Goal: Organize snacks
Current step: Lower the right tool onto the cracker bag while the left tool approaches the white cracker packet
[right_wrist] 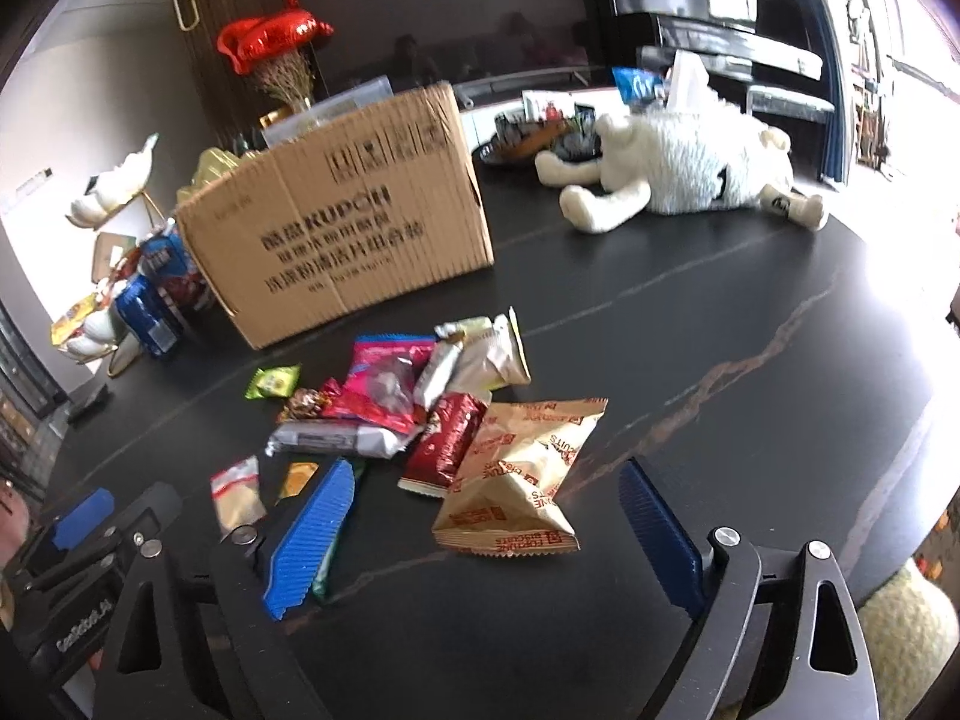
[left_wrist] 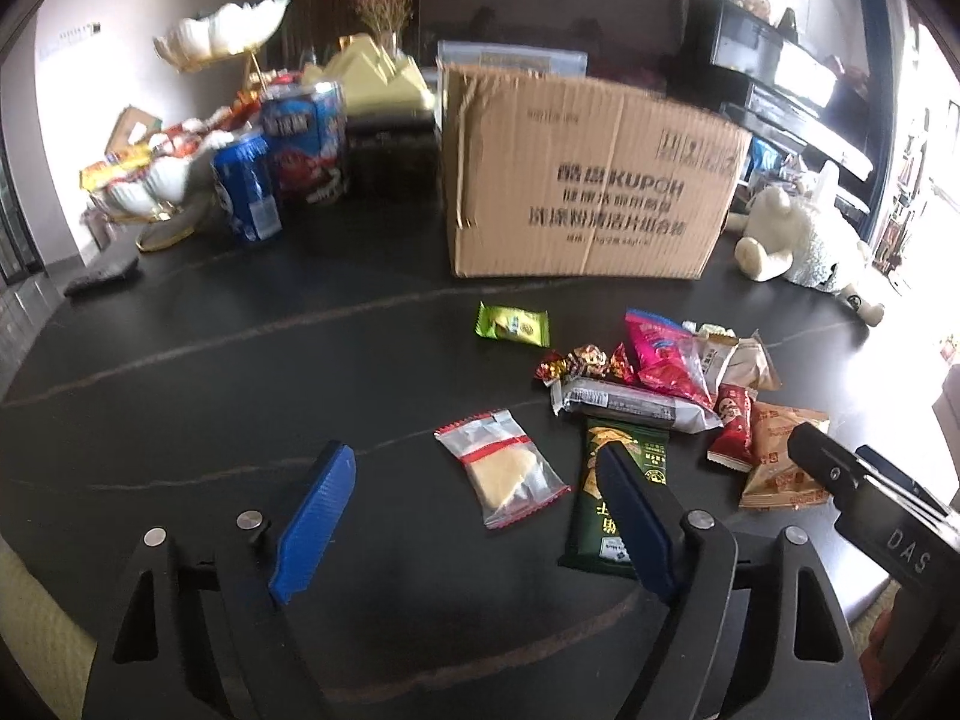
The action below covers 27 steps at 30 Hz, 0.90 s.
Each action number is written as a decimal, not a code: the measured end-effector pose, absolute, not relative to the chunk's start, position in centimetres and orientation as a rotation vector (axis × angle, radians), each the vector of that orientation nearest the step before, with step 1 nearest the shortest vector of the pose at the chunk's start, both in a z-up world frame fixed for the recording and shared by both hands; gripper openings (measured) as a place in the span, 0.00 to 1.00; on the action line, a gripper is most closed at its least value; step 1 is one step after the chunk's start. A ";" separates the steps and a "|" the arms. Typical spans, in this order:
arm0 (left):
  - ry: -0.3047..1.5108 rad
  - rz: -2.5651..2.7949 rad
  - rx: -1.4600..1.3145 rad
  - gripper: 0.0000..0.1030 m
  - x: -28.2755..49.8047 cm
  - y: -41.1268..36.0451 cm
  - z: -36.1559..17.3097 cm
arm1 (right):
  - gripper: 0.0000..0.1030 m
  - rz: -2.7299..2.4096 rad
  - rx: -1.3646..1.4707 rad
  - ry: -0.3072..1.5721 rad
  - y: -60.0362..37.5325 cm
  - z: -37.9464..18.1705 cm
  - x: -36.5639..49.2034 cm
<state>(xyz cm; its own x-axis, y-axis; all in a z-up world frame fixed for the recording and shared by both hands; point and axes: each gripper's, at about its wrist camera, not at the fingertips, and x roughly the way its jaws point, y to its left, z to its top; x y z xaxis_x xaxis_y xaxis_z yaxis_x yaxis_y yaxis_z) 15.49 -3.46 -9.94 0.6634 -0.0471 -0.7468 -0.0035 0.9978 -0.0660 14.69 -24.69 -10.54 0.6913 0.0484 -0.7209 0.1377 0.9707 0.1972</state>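
Several snack packets lie loose on a dark table (left_wrist: 210,372) in front of an open cardboard box (left_wrist: 582,180). My left gripper (left_wrist: 480,468) is open above the table, with a clear packet with a red stripe (left_wrist: 504,471) between its fingers and a dark green packet (left_wrist: 624,480) under the right finger. My right gripper (right_wrist: 486,480) is open, with a tan biscuit bag (right_wrist: 522,474) between its fingers. A red packet (right_wrist: 447,441), a grey bar (right_wrist: 336,441) and a pink bag (right_wrist: 384,387) lie just beyond. A small green packet (left_wrist: 513,324) lies apart.
A white plush toy (right_wrist: 678,174) lies right of the box. Blue snack cans (left_wrist: 249,192) and a white dish of sweets (left_wrist: 144,174) stand to the left. A dark remote (left_wrist: 102,273) lies near the left edge. The cardboard box also shows in the right wrist view (right_wrist: 342,222).
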 end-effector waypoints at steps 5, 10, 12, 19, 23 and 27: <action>0.893 -0.026 -0.074 0.69 16.7 -3.7 -11.4 | 0.79 -0.065 0.243 0.841 -24.8 -11.7 15.2; 0.928 -0.030 -0.082 0.65 17.7 -4.2 -12.9 | 0.75 -0.069 0.239 0.847 -24.9 -12.2 15.4; 0.938 -0.032 -0.081 0.62 17.9 -4.4 -13.4 | 0.72 -0.074 0.238 0.851 -25.1 -12.4 15.6; 0.944 -0.046 -0.076 0.51 18.7 -4.6 -14.5 | 0.64 -0.069 0.240 0.864 -25.0 -13.1 16.0; 0.931 -0.042 -0.073 0.47 19.0 -4.6 -14.5 | 0.61 -0.066 0.230 0.871 -24.8 -13.4 16.2; 0.924 -0.039 -0.057 0.39 19.0 -4.8 -14.6 | 0.52 -0.070 0.236 0.875 -25.1 -13.6 16.2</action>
